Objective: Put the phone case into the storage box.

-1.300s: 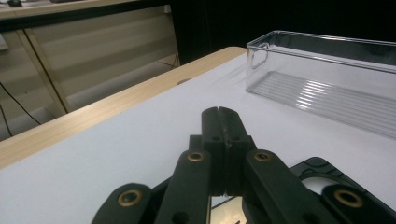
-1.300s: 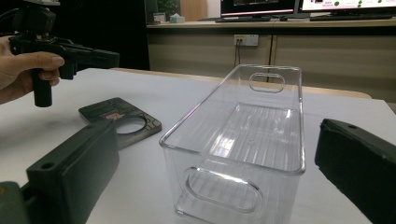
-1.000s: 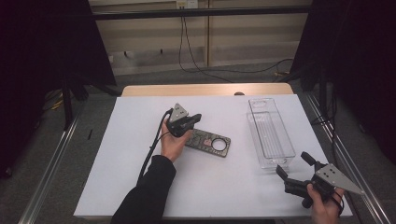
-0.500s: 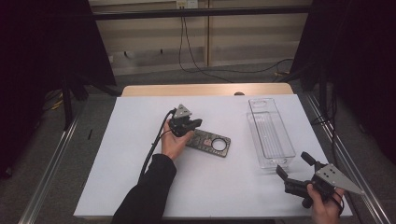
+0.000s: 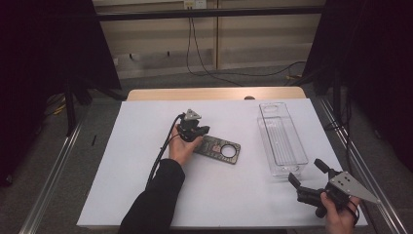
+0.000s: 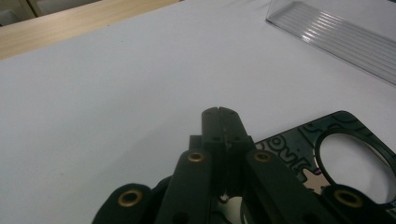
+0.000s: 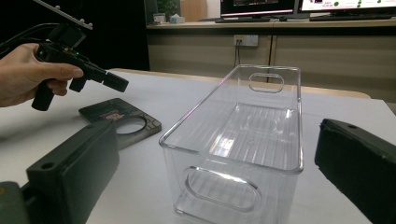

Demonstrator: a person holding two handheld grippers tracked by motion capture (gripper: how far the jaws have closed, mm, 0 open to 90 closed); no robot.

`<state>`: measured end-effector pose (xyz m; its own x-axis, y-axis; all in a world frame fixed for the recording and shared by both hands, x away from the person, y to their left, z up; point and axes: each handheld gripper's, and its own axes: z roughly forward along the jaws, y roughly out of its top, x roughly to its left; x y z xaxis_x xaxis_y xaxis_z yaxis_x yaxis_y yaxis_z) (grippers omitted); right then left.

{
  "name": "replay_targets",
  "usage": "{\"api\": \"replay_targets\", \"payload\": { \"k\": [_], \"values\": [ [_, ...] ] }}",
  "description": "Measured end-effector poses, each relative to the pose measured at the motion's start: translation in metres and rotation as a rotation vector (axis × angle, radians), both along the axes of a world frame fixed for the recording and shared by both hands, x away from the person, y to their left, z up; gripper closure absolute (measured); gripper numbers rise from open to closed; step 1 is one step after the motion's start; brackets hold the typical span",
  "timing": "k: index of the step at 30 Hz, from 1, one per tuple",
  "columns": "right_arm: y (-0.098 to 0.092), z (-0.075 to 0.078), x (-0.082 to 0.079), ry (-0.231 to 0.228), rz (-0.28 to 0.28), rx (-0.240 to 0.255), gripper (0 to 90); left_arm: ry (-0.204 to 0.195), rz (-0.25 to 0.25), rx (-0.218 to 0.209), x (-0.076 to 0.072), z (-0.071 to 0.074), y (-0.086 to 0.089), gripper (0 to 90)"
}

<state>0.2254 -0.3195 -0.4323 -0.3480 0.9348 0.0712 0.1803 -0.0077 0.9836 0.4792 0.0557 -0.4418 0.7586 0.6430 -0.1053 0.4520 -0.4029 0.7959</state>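
A dark flat plate (image 5: pixel 220 149) with a round hole lies on the white table cover, also seen in the left gripper view (image 6: pixel 343 130) and the right gripper view (image 7: pixel 119 116). My left gripper (image 5: pixel 202 130) hovers just over the plate's left end, held in a hand (image 5: pixel 181 148). Its jaws are shut with nothing between them (image 6: pixel 221 112); from the right gripper view it hangs in the air (image 7: pixel 116 83). My right gripper (image 5: pixel 306 171) stands open near the table's front right, its jaws (image 7: pixel 217 168) wide apart and facing the near end of a clear plastic bin (image 7: pixel 243 140).
The clear bin (image 5: pixel 282 139) lies lengthwise at the right of the table, empty, and its corner shows in the left gripper view (image 6: pixel 336 32). A wooden edge (image 5: pixel 214 93) runs along the back. Cables trail on the floor behind. Metal rails flank the table.
The left gripper has edged slightly to the right over the plate's end. The right gripper and the bin have not moved.
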Motion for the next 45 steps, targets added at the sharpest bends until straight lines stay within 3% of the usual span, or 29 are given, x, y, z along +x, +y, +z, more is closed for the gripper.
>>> {"api": "replay_targets", "payload": {
  "k": [3, 5, 10, 13, 16, 18, 20, 26, 30, 45],
  "values": [
    [0.000, 0.000, 0.000, 0.000, -0.001, -0.001, 0.0, 0.017, -0.005, 0.019, 0.003, 0.000, -0.002, 90.0],
    [0.000, 0.000, 0.000, 0.001, 0.000, 0.001, 0.0, 0.014, -0.012, 0.053, 0.005, 0.000, -0.002, 90.0],
    [0.000, 0.000, 0.000, 0.002, 0.000, 0.002, 0.0, 0.059, -0.017, 0.114, 0.010, 0.002, -0.005, 90.0],
    [0.000, 0.000, 0.000, 0.003, -0.001, 0.005, 0.0, 0.083, -0.022, 0.111, 0.015, 0.002, -0.007, 90.0],
    [0.000, 0.000, -0.001, 0.002, 0.002, 0.003, 0.0, 0.089, -0.027, 0.154, 0.021, 0.003, -0.008, 90.0],
    [0.001, 0.000, 0.000, 0.001, 0.005, 0.002, 0.0, 0.116, -0.031, 0.158, 0.026, 0.003, -0.008, 90.0],
    [0.001, 0.000, 0.000, 0.001, 0.007, 0.003, 0.0, 0.119, -0.034, 0.182, 0.029, 0.003, -0.008, 90.0],
    [0.000, 0.000, 0.000, 0.002, 0.006, 0.004, 0.0, 0.124, -0.024, 0.189, 0.029, 0.000, -0.007, 90.0],
    [0.001, 0.000, 0.000, 0.003, 0.008, 0.004, 0.0, 0.115, -0.032, 0.219, 0.030, -0.001, -0.006, 90.0],
    [0.000, -0.001, -0.001, 0.004, 0.006, 0.006, 0.0, 0.117, -0.047, 0.178, 0.024, -0.004, 0.001, 90.0]
  ]
}}
